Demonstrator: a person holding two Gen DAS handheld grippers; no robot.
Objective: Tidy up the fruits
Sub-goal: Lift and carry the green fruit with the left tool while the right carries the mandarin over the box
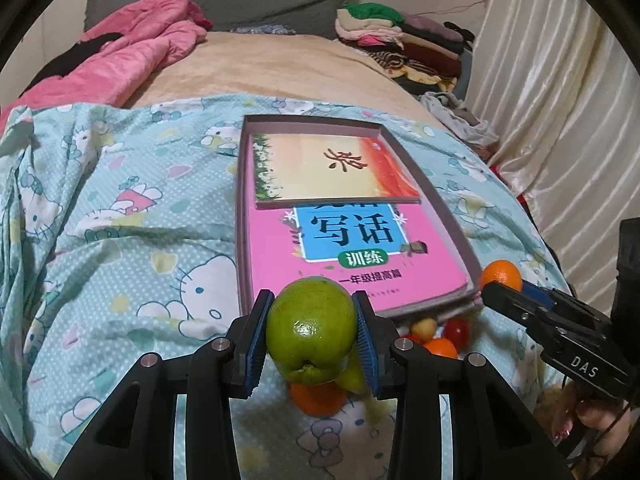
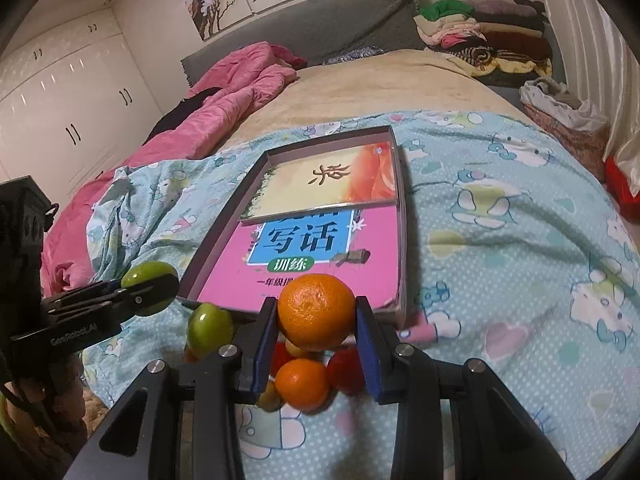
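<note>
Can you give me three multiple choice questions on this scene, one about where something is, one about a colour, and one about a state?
1. Where does the shallow box with the books lie?
A. on the patterned blue bedsheet
B. on the pink quilt
C. on the floor

2. What colour is the fruit in the left gripper?
A. red
B. green
C. purple

3. How does the right gripper stand?
A. wide open and empty
B. shut with nothing in it
C. shut on an orange

Key: 1 A, the box rests on the cartoon-print sheet, with the pink quilt further back. 2 B, the fingers clamp a green fruit. 3 C, both blue pads press the orange's sides, above the fruit pile.
</note>
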